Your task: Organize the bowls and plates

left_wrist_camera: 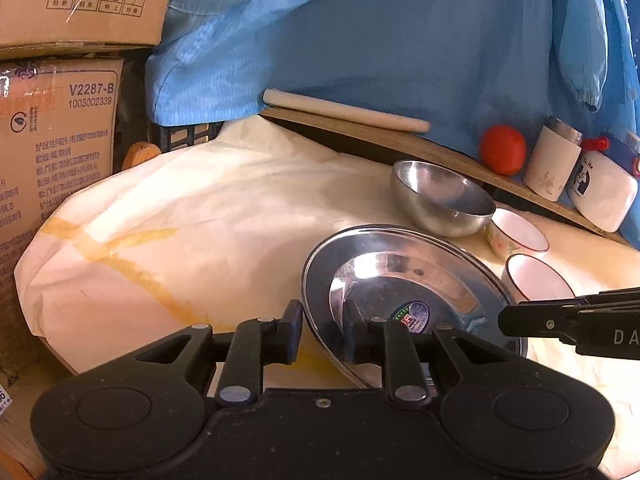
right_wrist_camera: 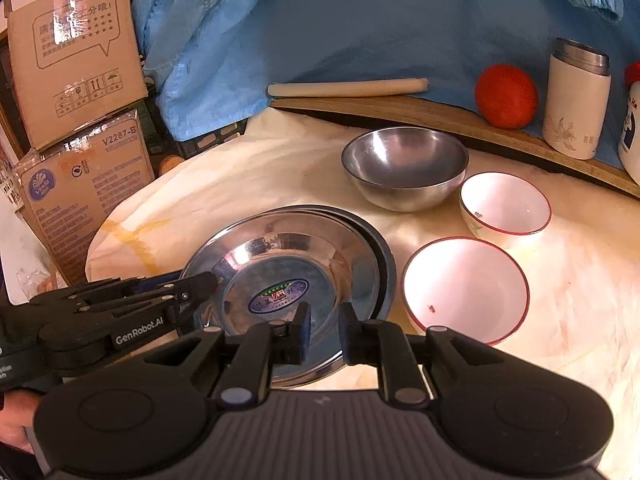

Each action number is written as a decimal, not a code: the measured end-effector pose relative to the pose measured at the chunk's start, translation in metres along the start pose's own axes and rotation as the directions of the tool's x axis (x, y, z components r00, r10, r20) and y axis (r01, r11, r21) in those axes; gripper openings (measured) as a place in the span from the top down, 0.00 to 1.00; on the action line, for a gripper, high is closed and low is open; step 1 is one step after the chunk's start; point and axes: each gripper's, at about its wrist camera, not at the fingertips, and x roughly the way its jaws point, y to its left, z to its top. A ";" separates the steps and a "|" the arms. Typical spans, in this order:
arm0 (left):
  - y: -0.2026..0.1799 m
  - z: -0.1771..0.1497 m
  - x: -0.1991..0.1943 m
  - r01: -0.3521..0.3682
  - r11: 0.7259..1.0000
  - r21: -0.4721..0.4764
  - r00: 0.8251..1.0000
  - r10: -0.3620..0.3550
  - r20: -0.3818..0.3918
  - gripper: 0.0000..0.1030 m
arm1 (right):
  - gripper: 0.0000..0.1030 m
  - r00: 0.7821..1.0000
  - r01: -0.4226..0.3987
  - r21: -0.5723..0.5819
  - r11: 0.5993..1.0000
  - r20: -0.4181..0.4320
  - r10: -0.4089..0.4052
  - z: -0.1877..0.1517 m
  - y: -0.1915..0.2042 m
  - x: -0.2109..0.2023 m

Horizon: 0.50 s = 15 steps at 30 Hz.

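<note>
Steel plate (left_wrist_camera: 400, 280), tilted, rim pinched by left tool (left_wrist_camera: 322, 334); right tool (right_wrist_camera: 324, 332), narrowly parted, apparently empty; shallow grip may let it clatter onto the plates beneath (right_wrist_camera: 380, 248).

My black fingers (right_wrist_camera: 304, 330), silver plate (right_wrist_camera: 320, 248) with blue-green sticker (right_wrist_camera: 279, 296), right of plate white bowls rimmed red (right_wrist_camera: 466, 290), beyond plate grey steel bowl (right_wrist_camera: 404, 168), orange-red ball (right_wrist_camera: 506, 96), blue cloth (right_wrist_camera: 360, 20)

Bare tabletop (right_wrist_camera: 224, 196) lies left of the stacked steel plates (right_wrist_camera: 288, 280). On their right, two white bowls (right_wrist_camera: 466, 288) and a steel bowl (right_wrist_camera: 404, 168) crowd together; cardboard boxes (right_wrist_camera: 80, 128) wall the left edge.
</note>
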 end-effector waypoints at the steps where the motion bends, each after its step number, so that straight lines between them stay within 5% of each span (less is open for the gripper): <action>1: 0.000 0.000 0.000 0.002 1.000 -0.001 1.000 -0.002 0.002 0.78 | 0.82 1.000 0.001 0.001 1.000 0.003 -0.001 0.000 0.000 0.000; 12: 0.003 0.013 -0.005 0.000 1.000 -0.023 0.998 0.002 0.070 0.25 | 0.41 0.999 -0.017 0.046 0.999 0.044 0.015 0.009 -0.013 0.000; 15: 0.004 0.016 -0.003 -0.012 0.999 -0.035 0.995 0.016 0.096 0.08 | 0.17 0.997 -0.023 0.064 0.998 0.069 0.018 0.012 -0.018 -0.001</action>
